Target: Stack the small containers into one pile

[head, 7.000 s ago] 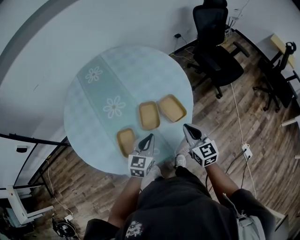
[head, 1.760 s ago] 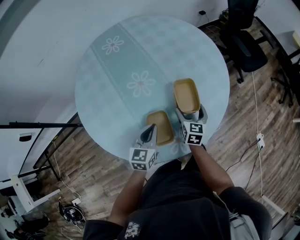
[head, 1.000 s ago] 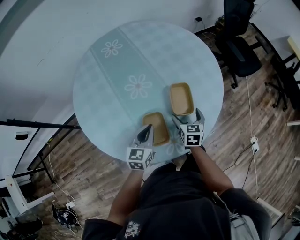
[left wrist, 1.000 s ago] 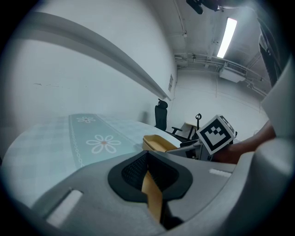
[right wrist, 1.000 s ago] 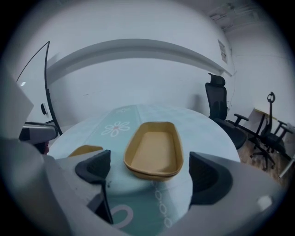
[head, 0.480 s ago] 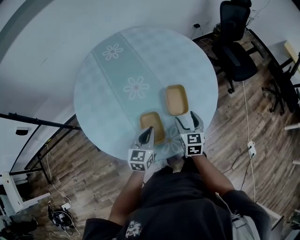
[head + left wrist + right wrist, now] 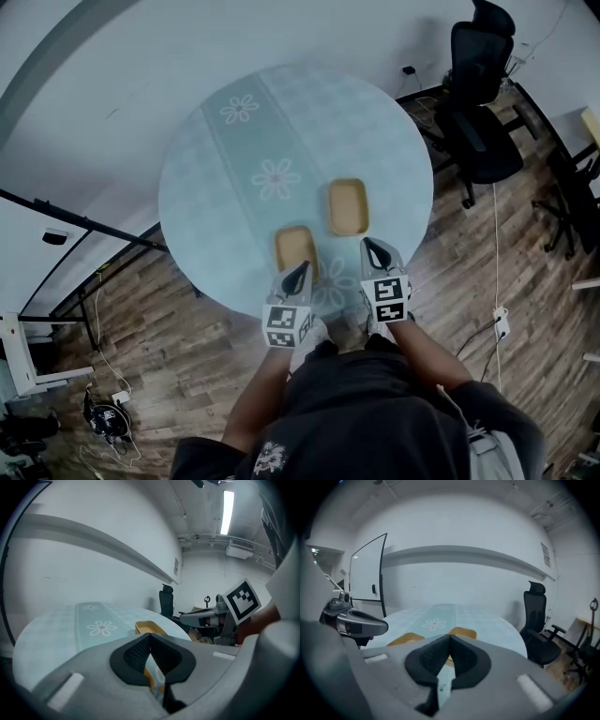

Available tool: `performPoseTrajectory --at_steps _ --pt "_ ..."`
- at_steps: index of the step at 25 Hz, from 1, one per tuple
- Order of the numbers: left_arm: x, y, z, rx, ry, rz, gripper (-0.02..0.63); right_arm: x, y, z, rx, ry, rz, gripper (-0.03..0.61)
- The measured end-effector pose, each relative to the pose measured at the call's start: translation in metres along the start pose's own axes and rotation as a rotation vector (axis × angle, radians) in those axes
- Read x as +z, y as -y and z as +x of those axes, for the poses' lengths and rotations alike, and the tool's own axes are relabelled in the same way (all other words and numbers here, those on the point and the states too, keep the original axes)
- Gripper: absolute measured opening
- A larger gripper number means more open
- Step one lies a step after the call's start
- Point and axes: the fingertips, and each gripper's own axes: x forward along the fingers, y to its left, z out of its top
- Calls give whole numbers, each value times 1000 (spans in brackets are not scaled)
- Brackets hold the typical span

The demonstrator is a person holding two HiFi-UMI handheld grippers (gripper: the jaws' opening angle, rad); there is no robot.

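On the round table [image 7: 202, 202], whose pale checked cloth carries a green runner [image 7: 246, 141] with flower prints, two tan containers lie open side up. The near container [image 7: 295, 248] sits close to the table's near edge. The far container [image 7: 348, 207] lies further in and to the right, near the first but with a strip of cloth between them. Whether either one has another nested inside it cannot be made out.

The left gripper [image 7: 297, 271] is closed with nothing in it. Its own view shows the two dark pads meeting at the tips, with the tan of the near container visible through the slit below them. From the head view its tips sit over that container's near end. Whether they touch it cannot be told.

The right gripper [image 7: 372, 247] has just been closing its jaws and now has them pressed together, with nothing between them. Its view shows both containers on the cloth beyond the tips. In the head view it sits at the table's near edge, just to the near right of the far container and clear of it. The two grippers are side by side, both pointing across the table.

A black chair [image 7: 480, 112] stands on the wooden floor [image 7: 169, 337] to the table's right.
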Motion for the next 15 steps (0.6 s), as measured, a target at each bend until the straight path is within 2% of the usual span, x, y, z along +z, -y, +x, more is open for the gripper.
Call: performPoseTrajectory --at_steps 7,15 --pt "-10 28 -3 104 2 -59 6 -9 -5 -12 156 -4 -37 2" --pt "-30 35 -11 230 -19 -111 6 -20 -7 -5 272 -12 -65 2"
